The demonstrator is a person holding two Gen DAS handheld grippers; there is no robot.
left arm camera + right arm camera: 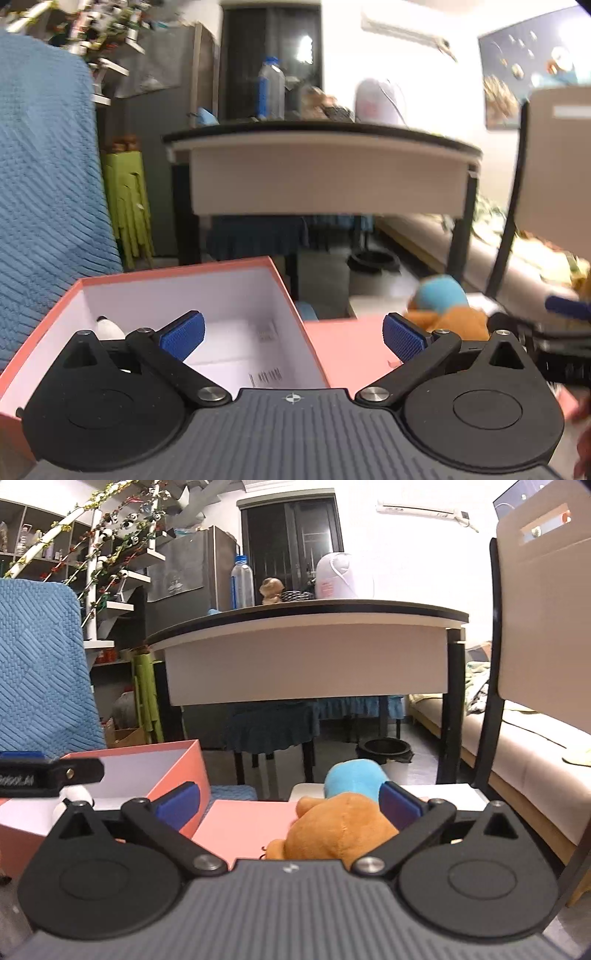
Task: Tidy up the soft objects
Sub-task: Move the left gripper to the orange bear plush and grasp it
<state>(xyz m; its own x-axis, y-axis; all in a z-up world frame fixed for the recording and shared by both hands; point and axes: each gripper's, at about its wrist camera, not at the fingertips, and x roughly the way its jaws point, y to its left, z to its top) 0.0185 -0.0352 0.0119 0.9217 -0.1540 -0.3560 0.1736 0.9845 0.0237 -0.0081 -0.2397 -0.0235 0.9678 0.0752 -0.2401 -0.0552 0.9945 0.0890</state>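
Observation:
A salmon-pink box (284, 291) with a white inside stands open below my left gripper (293, 338), which is open with nothing between its blue pads. A white soft toy (109, 328) lies in the box's left part, half hidden by the gripper. The box's pink lid (243, 823) lies flat to its right. An orange plush bear (340, 834) lies on the lid with a blue plush (354, 777) behind it. My right gripper (288, 806) is open, its right pad against the two plush toys. The same box (184, 771) shows at its left.
A table (306, 627) with a bottle (242, 581) and a white appliance stands ahead. A blue knitted cover (44, 192) rises at left. A chair back (535, 602) and a sofa (535, 768) are on the right. A person's hand (583, 435) shows at the right edge.

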